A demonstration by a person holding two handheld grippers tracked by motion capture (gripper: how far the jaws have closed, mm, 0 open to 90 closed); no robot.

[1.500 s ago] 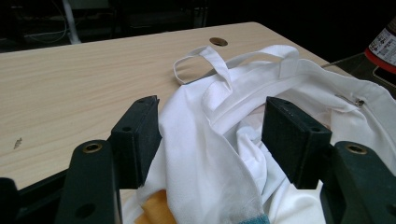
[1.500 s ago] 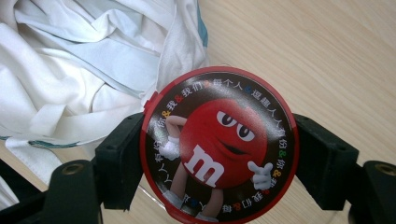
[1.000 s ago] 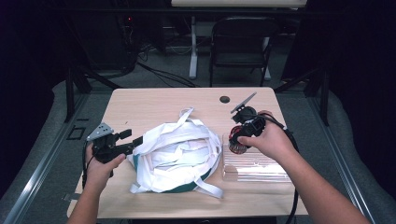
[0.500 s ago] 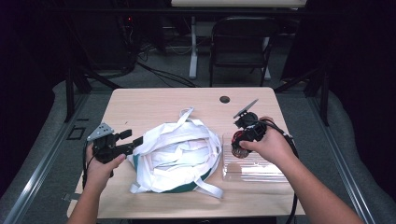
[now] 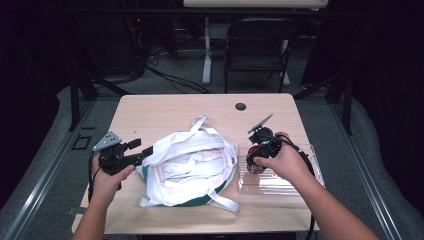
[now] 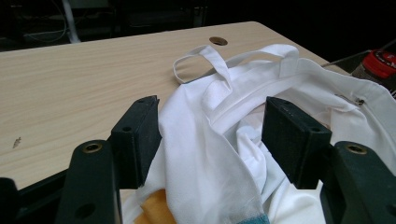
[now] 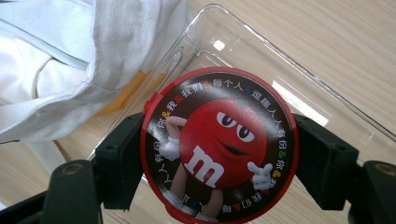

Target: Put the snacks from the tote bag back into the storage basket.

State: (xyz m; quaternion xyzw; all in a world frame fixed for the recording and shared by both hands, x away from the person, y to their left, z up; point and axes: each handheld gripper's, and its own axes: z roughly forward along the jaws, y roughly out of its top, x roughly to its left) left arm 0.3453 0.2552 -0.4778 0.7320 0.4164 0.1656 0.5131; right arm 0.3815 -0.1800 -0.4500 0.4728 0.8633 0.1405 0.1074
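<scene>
A crumpled white tote bag with loose straps lies in the middle of the table. My left gripper is open at its left edge; in the left gripper view the bag's rim lies loosely between the spread jaws of that gripper. My right gripper is shut on a round red candy tin with a cartoon lid. It holds the tin low over the near-left end of a clear plastic tray, just right of the bag.
The wooden table has a cable hole near its far edge. A folding chair stands beyond it. Something orange peeks from under the bag cloth. The tray's bottom is bare.
My right gripper has come down and toward me with the tin, from above the table to just over the tray. The left gripper has stayed at the bag's edge.
</scene>
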